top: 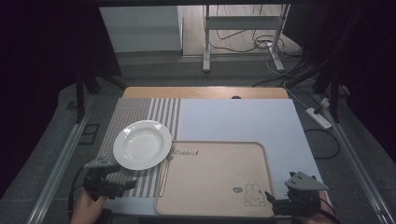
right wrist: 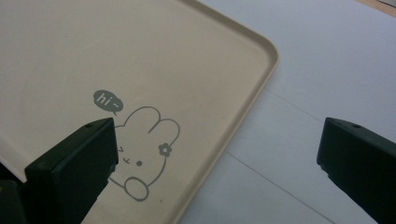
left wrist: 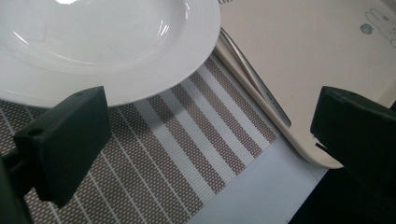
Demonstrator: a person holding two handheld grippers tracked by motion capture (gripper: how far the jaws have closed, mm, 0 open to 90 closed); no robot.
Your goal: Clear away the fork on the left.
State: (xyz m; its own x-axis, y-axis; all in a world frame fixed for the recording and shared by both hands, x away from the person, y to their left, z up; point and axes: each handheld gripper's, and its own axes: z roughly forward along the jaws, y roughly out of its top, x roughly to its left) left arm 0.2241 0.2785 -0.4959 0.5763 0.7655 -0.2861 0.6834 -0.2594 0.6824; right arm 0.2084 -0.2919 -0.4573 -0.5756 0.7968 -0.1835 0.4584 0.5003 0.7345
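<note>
A white deep plate (top: 142,143) rests on a brown-and-white striped placemat (top: 122,116) at the left. Right of it lies a beige tray (top: 210,172) with a rabbit drawing (top: 253,194) in its near right corner. A thin metal utensil (top: 164,173) lies along the tray's left rim. My left gripper (top: 124,180) is open over the mat just below the plate (left wrist: 102,42), holding nothing; mat (left wrist: 187,140), utensil (left wrist: 252,77) and tray (left wrist: 303,51) lie ahead of it. My right gripper (top: 275,201) is open and holds nothing, above the tray's (right wrist: 116,51) near right corner by the rabbit (right wrist: 144,149).
A pale blue sheet (top: 243,119) covers the wooden tabletop (top: 201,92) under mat and tray, and it shows to the right of the tray (right wrist: 327,70). Metal rails (top: 60,154) flank the table. A power strip (top: 318,117) and cables lie on the floor beyond.
</note>
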